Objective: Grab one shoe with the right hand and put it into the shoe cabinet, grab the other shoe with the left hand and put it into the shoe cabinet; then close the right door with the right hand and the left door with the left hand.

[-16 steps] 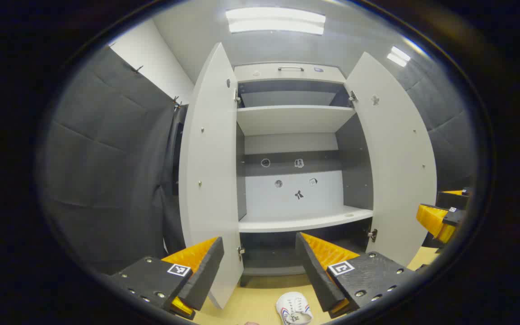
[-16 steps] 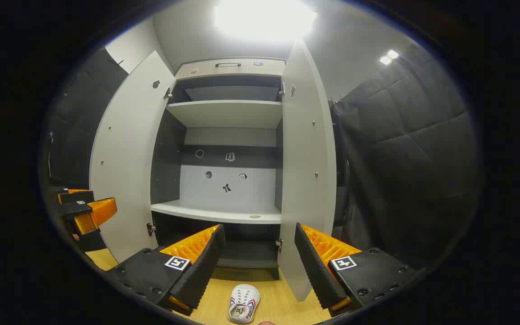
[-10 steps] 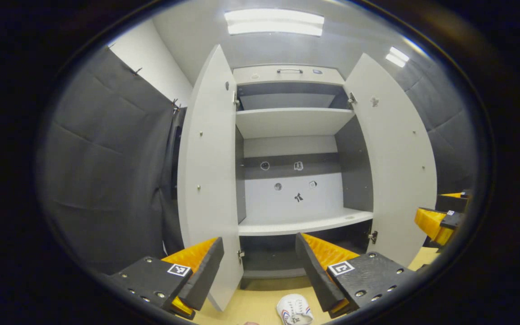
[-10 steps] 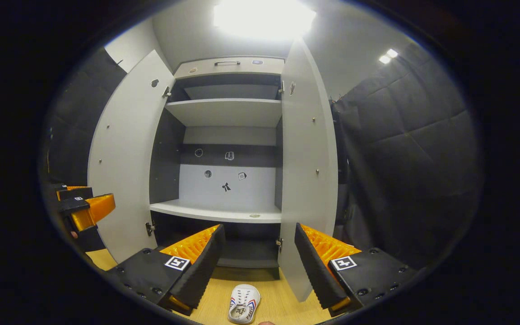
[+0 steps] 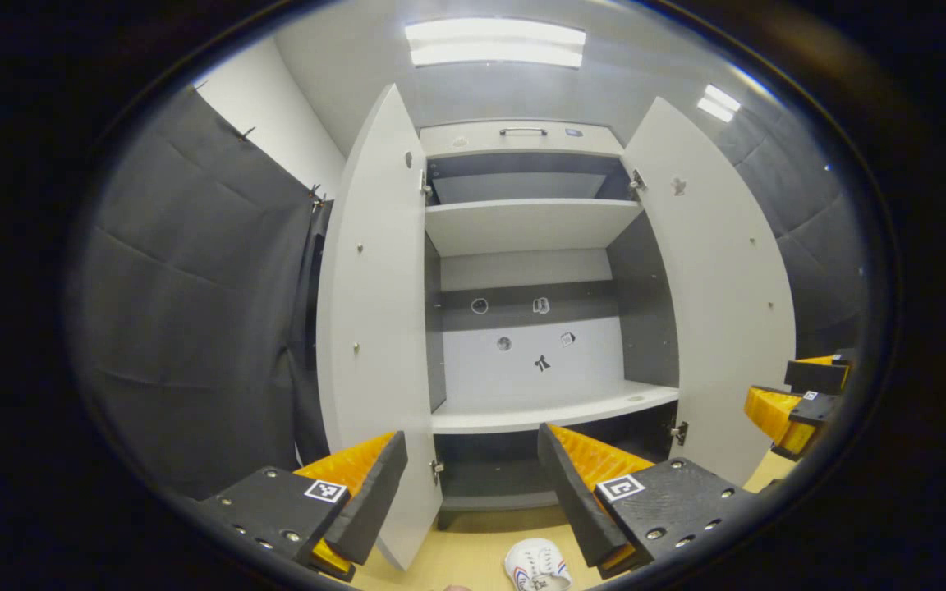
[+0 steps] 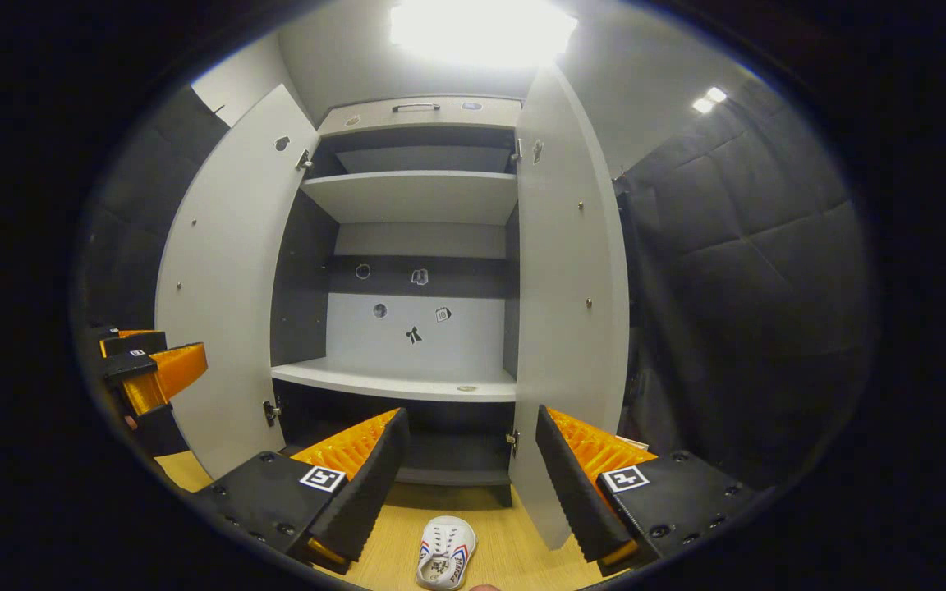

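The white shoe cabinet [image 5: 534, 222] [image 6: 415, 197] stands ahead with both doors swung wide: the left door [image 5: 374, 328] [image 6: 222, 287] and the right door [image 5: 715, 295] [image 6: 567, 312]. Its shelves [image 5: 551, 414] hold nothing. A white shoe with red and blue trim [image 5: 537, 566] [image 6: 444, 554] lies on the wooden floor in front, toe toward the cabinet. My left gripper [image 5: 473, 484] [image 6: 144, 373] hovers open above the floor, the shoe just below its right finger. My right gripper [image 6: 469, 476] [image 5: 797, 394] is open too, with the shoe low between its fingers.
Dark padded booth walls [image 5: 194, 312] [image 6: 736, 312] close in on both sides of the cabinet. A drawer with a handle [image 5: 522, 131] tops the cabinet. The light wooden floor [image 6: 514, 550] runs in front of its base.
Both grippers tilted slightly; the cabinet shifted a little in each view and looks marginally nearer. The shoe on the floor has not moved, and both grippers stayed open.
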Tool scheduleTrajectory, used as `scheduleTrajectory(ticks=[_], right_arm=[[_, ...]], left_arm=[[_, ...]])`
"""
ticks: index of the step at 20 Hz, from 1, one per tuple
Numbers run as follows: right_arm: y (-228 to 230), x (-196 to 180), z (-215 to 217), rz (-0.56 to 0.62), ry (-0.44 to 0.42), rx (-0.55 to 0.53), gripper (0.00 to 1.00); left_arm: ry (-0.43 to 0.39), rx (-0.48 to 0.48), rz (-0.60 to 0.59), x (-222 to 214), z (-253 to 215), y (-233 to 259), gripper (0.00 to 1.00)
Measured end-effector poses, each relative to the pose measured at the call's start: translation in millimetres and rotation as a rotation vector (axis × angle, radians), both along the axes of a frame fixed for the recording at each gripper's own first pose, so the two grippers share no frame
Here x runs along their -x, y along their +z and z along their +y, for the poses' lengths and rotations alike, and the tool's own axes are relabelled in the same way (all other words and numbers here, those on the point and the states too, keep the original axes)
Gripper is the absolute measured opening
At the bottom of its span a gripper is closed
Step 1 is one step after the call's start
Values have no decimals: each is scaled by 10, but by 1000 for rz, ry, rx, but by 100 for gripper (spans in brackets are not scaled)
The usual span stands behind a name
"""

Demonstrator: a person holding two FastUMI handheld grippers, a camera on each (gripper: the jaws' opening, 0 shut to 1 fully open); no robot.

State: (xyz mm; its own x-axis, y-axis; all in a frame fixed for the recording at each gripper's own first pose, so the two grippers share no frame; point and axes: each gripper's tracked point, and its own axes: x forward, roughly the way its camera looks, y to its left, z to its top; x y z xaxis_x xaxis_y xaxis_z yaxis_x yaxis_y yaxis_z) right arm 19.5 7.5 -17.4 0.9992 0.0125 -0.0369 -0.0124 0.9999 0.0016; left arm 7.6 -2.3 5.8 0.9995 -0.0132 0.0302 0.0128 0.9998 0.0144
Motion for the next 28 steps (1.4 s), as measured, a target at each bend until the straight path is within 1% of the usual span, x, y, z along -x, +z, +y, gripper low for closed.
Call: scheduleTrajectory(ticks=[6,9,14,21,28], right_arm=[[-341,-265,80,88,32,10,96],[-549,-392,160,133,60,18,98],[-1077,-575,300,268,103,13,98],[-1829,-666,469,457,160,19,98],[-2444,-627,625,638,204,-6,98]], left_arm=[[16,2,9,-28,40,-19,94],[19,7,28,-48,28,-65,94],[43,-31,24,-60,87,-31,94],[104,-53,64,-51,240,-165,94],[152,-80,94,-25,376,-250,94]])
